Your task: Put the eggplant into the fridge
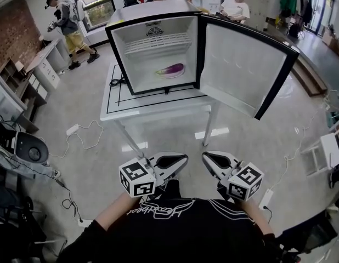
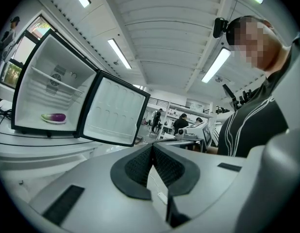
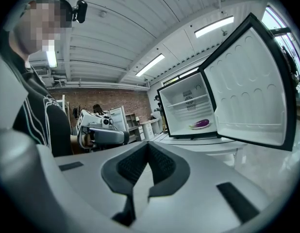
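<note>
The eggplant (image 1: 172,69) lies on a plate (image 1: 163,74) inside the fridge (image 1: 121,53), which sits on the white surface (image 1: 112,114) with its door (image 1: 235,64) wide open, so the job looks done. That may be why the left gripper (image 1: 184,158) and right gripper (image 1: 204,156) hang near the person's body, well apart from the fridge. The fingers (image 2: 135,166) of both are pressed together and hold nothing.

- We worked in a lab-like workshop.
- We saw a small fridge (image 1: 158,59) on a white table (image 1: 158,107), a power strip (image 1: 72,129) on the floor, a brick wall (image 1: 13,32), strip lights (image 2: 120,52) and people at desks (image 1: 235,7).
</note>
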Action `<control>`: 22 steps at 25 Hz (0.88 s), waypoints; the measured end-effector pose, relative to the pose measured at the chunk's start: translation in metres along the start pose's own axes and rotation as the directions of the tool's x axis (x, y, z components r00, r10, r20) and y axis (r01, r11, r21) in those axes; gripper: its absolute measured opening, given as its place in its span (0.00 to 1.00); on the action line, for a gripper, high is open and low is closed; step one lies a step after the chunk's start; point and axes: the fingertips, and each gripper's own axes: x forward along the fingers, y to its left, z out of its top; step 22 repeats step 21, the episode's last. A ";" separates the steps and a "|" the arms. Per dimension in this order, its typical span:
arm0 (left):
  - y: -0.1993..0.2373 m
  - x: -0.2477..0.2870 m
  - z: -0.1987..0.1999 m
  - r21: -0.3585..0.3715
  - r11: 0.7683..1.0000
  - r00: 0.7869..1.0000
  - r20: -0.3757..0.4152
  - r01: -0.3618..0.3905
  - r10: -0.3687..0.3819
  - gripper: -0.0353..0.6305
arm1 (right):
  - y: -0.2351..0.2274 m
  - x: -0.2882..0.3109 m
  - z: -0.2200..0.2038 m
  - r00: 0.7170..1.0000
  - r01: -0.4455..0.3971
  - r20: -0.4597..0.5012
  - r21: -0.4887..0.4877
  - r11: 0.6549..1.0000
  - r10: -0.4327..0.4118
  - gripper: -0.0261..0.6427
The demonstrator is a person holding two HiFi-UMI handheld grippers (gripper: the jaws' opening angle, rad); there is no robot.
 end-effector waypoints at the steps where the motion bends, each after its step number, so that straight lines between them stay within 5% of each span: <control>1: -0.001 -0.001 -0.001 0.001 1.000 1.000 -0.001 0.001 -0.001 0.06 | 0.001 0.000 -0.001 1.000 -0.003 0.000 -0.003 1.000 0.003 0.05; 22: -0.014 -0.002 0.010 0.038 0.999 1.000 -0.006 0.008 -0.008 0.06 | 0.009 -0.008 0.000 1.000 0.004 0.010 -0.019 1.000 -0.004 0.05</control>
